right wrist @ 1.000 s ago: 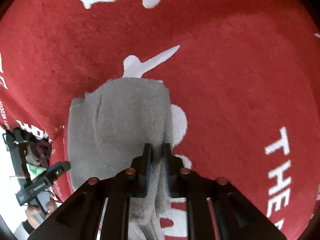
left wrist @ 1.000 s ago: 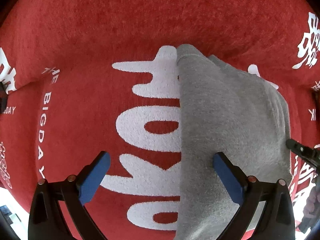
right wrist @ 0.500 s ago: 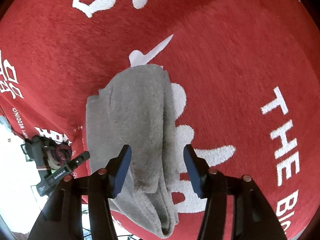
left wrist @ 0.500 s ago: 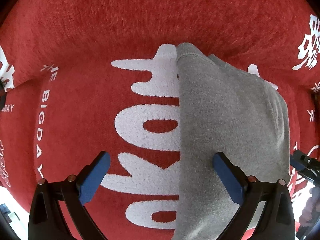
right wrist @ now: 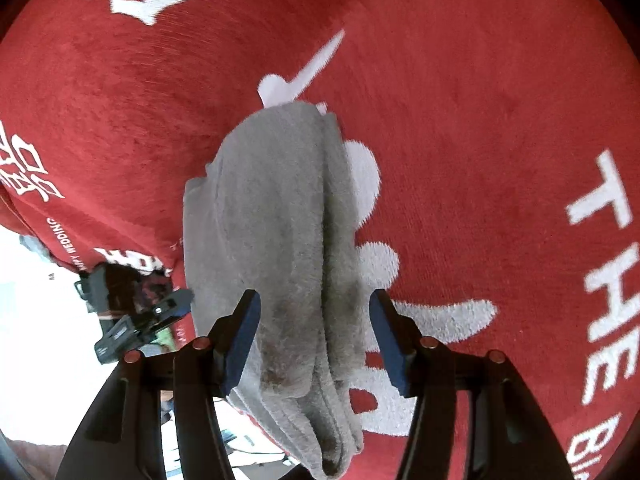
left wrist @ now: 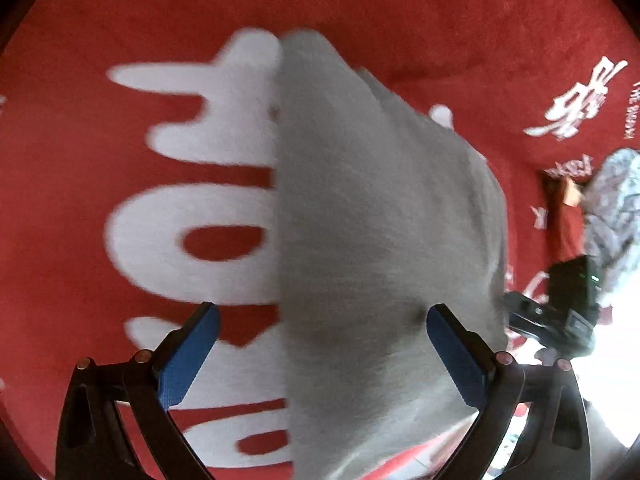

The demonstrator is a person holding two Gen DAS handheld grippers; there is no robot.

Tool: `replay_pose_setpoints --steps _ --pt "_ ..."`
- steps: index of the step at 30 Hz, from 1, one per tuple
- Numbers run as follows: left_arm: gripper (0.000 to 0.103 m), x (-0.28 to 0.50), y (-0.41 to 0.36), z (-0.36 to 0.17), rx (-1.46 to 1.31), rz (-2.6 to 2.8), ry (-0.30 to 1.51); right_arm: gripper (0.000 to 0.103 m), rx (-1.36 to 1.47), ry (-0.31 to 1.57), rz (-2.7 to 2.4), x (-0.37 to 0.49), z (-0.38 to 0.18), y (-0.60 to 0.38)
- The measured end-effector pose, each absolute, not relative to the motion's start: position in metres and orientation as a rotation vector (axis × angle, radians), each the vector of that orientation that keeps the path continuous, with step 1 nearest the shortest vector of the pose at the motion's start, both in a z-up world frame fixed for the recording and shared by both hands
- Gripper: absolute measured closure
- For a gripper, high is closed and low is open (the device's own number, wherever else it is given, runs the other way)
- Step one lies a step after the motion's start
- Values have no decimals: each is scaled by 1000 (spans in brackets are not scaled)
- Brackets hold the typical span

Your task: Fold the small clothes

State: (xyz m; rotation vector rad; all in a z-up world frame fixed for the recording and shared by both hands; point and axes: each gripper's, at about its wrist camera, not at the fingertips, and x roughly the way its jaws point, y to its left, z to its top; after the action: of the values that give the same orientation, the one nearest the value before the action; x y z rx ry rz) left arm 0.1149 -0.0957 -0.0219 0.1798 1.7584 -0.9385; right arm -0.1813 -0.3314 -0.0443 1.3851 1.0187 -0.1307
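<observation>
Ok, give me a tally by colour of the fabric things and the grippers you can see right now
Grey: 1, the folded grey garment
Red: 1, the red cloth with white lettering under it
Black with blue pads: 2, the left gripper and the right gripper, both open
Total: 4

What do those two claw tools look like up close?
Both look alike. The left gripper and the right gripper each have two black, angular plastic fingers with cut-out slots and small copper-coloured rivets. The inner faces carry flat blue pads. No cables or sleeves show.
</observation>
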Motion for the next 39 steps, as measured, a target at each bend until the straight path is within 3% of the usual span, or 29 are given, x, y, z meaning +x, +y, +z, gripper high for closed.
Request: replay_pose_setpoints --steps 12,15,16,17,19,21,29,39 --pt "2 87 -128 -25 265 -984 1713 40 1390 973 92 -134 -61 -324" --pt "23 85 -125 -19 275 -964 1680 41 1406 981 74 -127 -62 -317" --pt "34 83 -127 -17 263 -969 1670 48 1411 991 62 -124 -62 -315" --pt "39 82 -126 -13 250 -980 1662 64 1413 1008 42 -125 -63 -312" --pt "54 84 -122 -6 236 -1003 1653 70 1434 988 31 -127 -61 -308" --pt "58 85 -119 2 227 -1028 1641 72 1456 949 49 -129 -53 -305" --pt "58 83 -98 43 169 -1104 1595 72 1516 854 91 -135 -15 -280" --pt "58 85 -16 79 172 -1091 1578 72 1553 831 141 -137 16 -220"
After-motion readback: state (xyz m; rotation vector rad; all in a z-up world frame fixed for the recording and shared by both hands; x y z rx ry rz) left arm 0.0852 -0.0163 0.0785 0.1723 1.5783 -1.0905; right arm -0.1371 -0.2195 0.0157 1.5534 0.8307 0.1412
